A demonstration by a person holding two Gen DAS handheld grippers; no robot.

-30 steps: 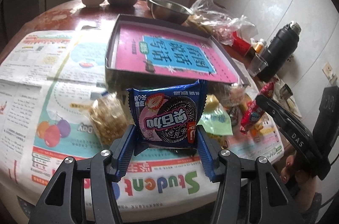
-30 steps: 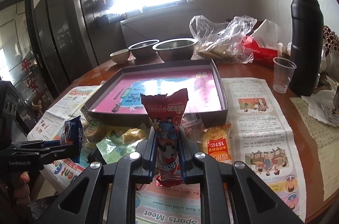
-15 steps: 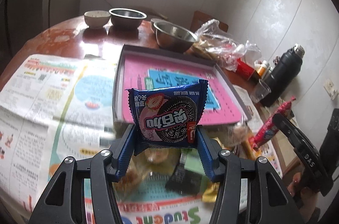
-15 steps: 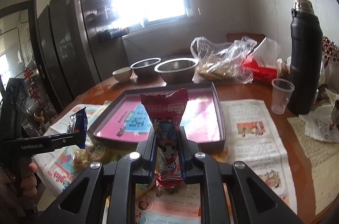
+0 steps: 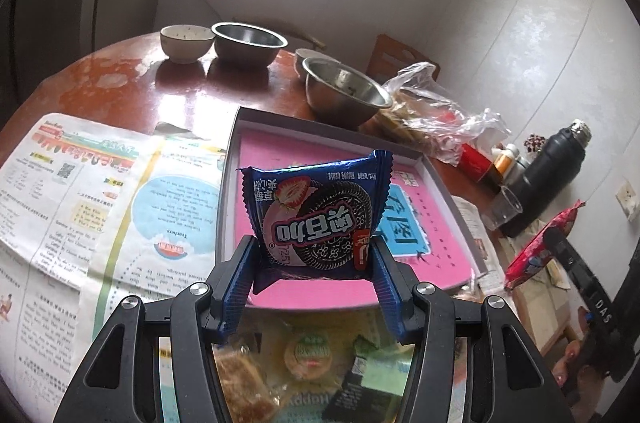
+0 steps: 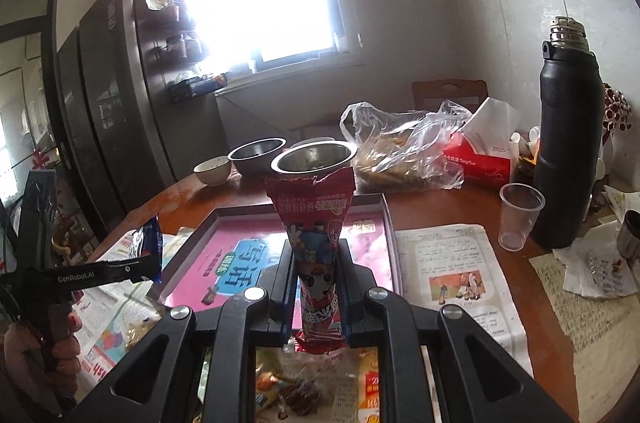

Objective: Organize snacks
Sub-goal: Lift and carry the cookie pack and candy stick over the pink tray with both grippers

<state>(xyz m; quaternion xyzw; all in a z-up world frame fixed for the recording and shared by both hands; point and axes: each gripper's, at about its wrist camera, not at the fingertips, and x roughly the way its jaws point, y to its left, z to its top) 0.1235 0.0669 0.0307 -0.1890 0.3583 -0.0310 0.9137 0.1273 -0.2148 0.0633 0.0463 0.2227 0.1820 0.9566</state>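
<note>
Whereas a second ago both packets hung low over the loose snacks, each has since risen and moved forward, so the pink-lined tray (image 5: 404,235) now lies directly beyond both sets of fingers. Furthest left, the left hand-held gripper (image 5: 316,263) is clamped on the blue cookie packet (image 5: 318,215), its blue pads pressing the packet's two lower side edges; the packet stands upright with its print upside down and hides much of the tray's near half. Below this gripper the loose snacks (image 5: 304,355) on the newspaper (image 5: 100,207) show only between the black arms, blurred and partly cut off, where earlier they lay ahead of the fingers. To the right, the right hand-held gripper (image 6: 316,283) is closed narrowly on the red snack packet (image 6: 316,243), which stands upright between the pads, its torn-looking top reaching the steel bowl (image 6: 314,157) behind the tray. Beneath it more snacks (image 6: 304,391) are glimpsed through the frame, too blurred to name. Right of this gripper on the counter (image 6: 440,211) stand a clear plastic cup (image 6: 520,215) and a black flask (image 6: 568,143), unchanged in place. From the left camera, the right gripper's jaw gap is hidden behind its packet.
</note>
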